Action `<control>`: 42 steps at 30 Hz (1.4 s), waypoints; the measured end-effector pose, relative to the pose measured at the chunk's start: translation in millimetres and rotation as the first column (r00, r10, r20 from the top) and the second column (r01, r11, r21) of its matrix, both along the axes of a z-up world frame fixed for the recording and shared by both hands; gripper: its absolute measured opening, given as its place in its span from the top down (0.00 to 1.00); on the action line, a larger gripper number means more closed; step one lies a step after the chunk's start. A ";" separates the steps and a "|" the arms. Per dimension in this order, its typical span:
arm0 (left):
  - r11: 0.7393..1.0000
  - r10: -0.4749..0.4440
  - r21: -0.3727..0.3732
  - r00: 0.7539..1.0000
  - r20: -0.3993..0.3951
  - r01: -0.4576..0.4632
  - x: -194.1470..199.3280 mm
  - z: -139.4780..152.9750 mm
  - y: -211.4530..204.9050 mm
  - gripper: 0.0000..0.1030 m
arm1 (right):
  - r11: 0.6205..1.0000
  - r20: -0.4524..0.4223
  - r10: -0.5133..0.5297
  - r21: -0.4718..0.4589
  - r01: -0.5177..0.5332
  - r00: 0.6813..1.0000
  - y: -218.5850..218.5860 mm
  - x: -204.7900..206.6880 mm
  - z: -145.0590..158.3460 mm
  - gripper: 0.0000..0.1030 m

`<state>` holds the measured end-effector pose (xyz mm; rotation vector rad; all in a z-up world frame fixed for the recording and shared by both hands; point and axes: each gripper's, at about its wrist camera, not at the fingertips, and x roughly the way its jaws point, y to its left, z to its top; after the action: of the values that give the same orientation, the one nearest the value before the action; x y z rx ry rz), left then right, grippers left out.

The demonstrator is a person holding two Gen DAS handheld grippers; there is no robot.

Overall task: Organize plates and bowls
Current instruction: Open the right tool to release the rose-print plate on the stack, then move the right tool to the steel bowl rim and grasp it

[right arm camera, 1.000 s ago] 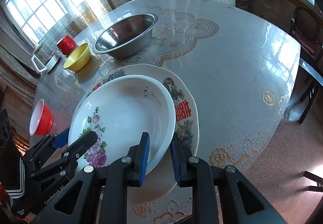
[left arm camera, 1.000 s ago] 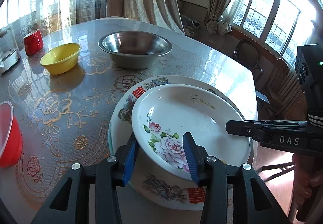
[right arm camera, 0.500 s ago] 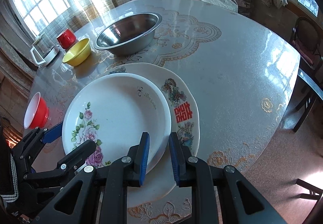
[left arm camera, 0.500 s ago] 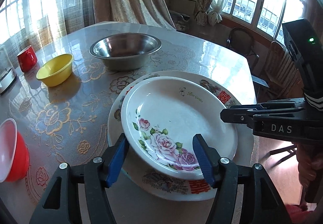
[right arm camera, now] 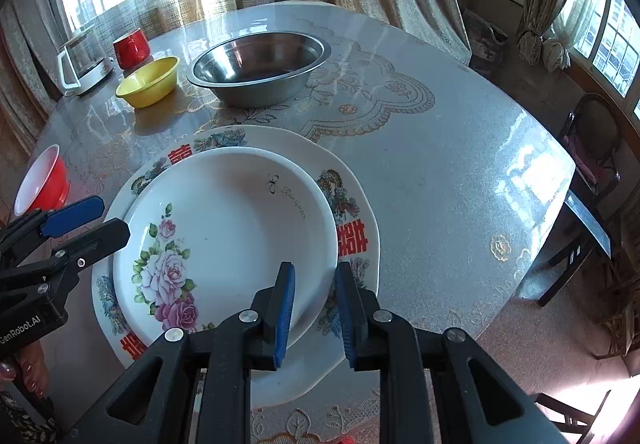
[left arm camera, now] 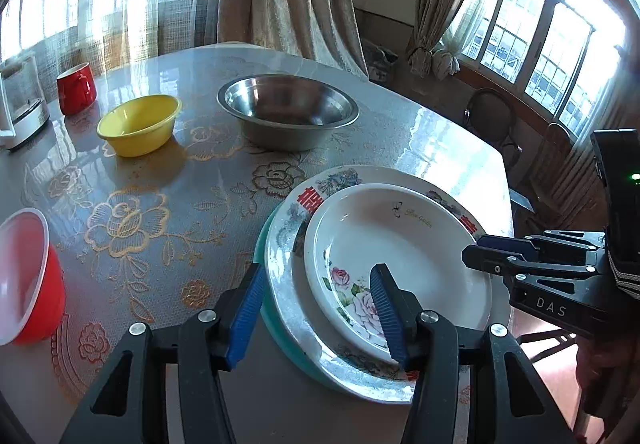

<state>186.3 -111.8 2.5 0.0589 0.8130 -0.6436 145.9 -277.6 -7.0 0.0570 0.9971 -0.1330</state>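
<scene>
While the left hand-held gripper [left arm camera: 316, 308] hangs over the near-left rim of the plate stack, its jaws are closing, with the rims of the plates between the blue pads but neither pad pressing on them. Far to its left on the tabletop [left arm camera: 168, 204] sits a red bowl [left arm camera: 28, 276]; ahead and to the left stand a red mug [left arm camera: 76, 88] and a yellow bowl [left arm camera: 138, 124], and straight ahead a steel bowl [left arm camera: 286, 110]. Under its fingers lies the stack: a teal plate [left arm camera: 280, 340] at the bottom, a large patterned plate [right arm camera: 356, 228] on it, and a white dish with painted roses [right arm camera: 224, 228] on top. Right of that, the right hand-held gripper [right arm camera: 314, 308] is clenched on the near-right rim of the rose dish, one pad inside the dish and one outside, over the patterned plate. Beyond the tabletop's right edge stand dark chairs [right arm camera: 592, 148].
</scene>
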 end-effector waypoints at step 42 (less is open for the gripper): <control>0.899 0.436 -0.009 0.897 0.077 -0.437 42.2 -18.2 53.3 0.12 | 0.962 0.154 -0.098 0.266 0.054 0.983 -42.3 53.3 21.3 0.45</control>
<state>228.4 -58.5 -15.6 -0.0908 0.7223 -0.2093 199.2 -319.9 14.4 0.3437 0.8407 -0.0654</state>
